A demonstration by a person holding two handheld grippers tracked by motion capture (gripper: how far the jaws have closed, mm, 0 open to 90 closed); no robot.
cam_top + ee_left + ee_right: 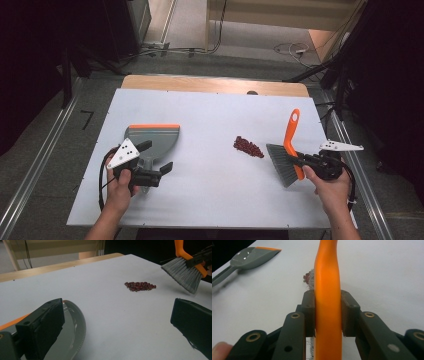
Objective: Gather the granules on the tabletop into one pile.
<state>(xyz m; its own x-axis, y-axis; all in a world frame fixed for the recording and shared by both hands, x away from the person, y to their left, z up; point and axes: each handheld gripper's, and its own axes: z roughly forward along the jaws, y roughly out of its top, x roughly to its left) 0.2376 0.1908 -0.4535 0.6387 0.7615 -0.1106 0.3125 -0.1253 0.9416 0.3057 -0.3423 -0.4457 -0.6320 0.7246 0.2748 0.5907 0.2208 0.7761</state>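
A small pile of dark red beans (248, 147) (140, 286) lies right of the table's middle. The grey dustpan (152, 137) (72, 330) (252, 257) with an orange lip lies flat at the left. My left gripper (156, 156) (117, 315) hovers over the dustpan's handle end, jaws wide open with nothing between them. My right gripper (305, 161) (328, 312) is shut on the orange handle of a brush (291, 131) (183, 273) (327, 277). Its grey bristles (281, 162) slant down just right of the beans, a short gap apart.
The white table top (210, 200) ends in a wooden strip (215, 84) at the far side. Metal rails (350, 150) run along both sides, dark stands rise at the far corners, and cables (292, 49) lie on the floor beyond.
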